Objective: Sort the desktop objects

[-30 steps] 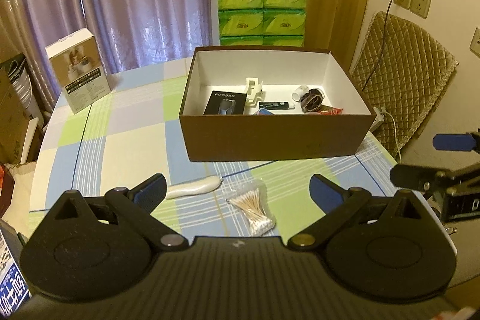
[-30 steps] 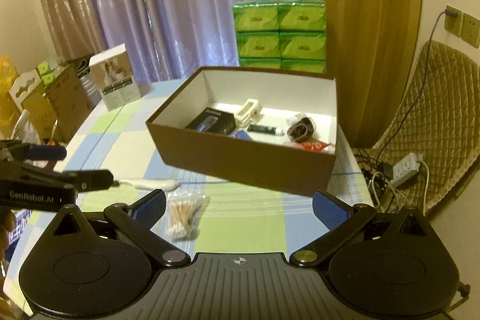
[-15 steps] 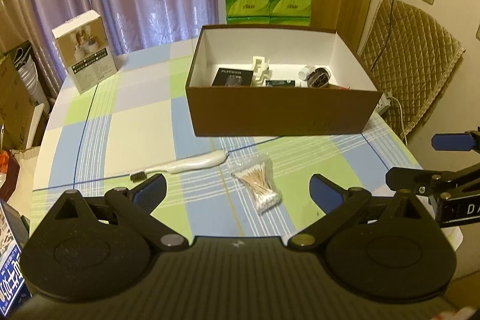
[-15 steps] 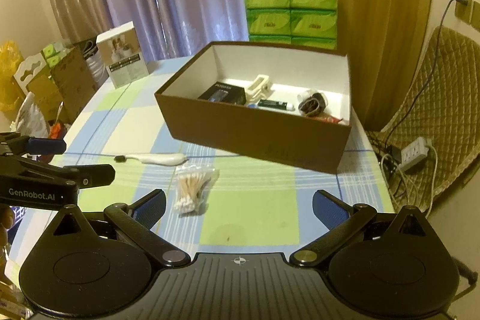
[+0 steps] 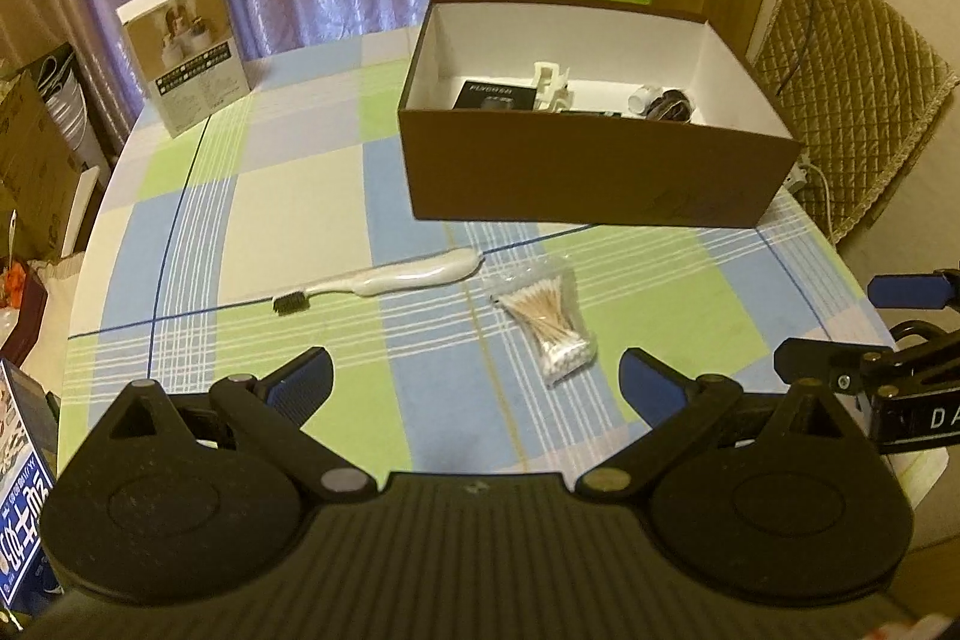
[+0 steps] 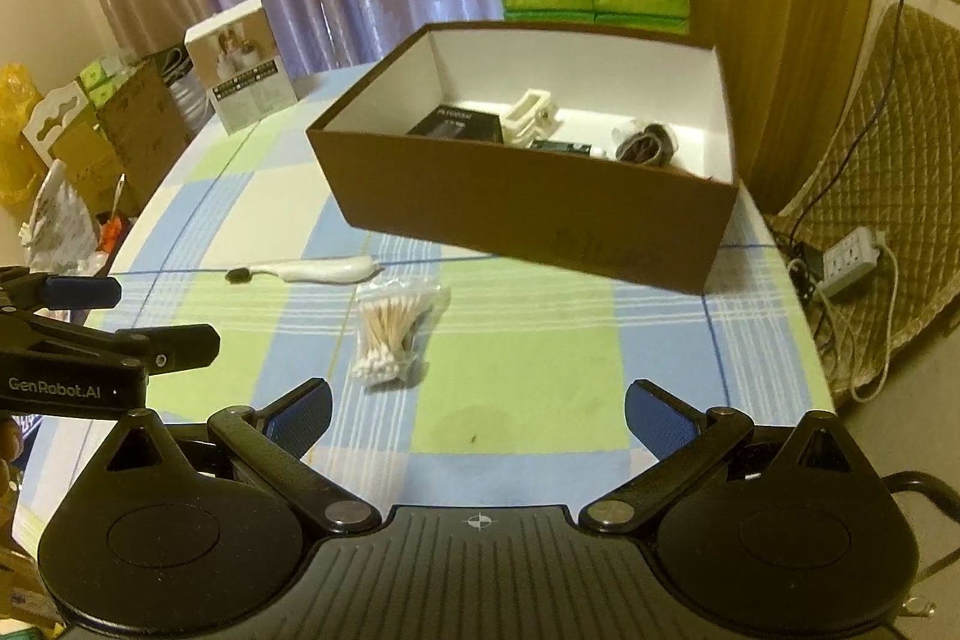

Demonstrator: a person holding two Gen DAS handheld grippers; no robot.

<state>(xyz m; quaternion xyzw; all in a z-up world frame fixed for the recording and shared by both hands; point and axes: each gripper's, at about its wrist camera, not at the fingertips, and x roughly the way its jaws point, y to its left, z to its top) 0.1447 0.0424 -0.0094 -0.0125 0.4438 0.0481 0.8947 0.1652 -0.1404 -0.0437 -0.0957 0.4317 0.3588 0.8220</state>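
On the checked tablecloth [image 5: 288,220], toothbrush [image 5: 390,280] and cotton-swab bag [image 5: 549,319] lie before the brown box [image 5: 588,184]; my left gripper [image 5: 474,376] and right gripper [image 6: 477,409] hover spread, empty; next I'd lower onto the swabs.

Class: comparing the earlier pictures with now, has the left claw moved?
Yes. The left claw has pulled back from the brown box: the toothbrush, once half hidden behind its fingers, now shows fully.
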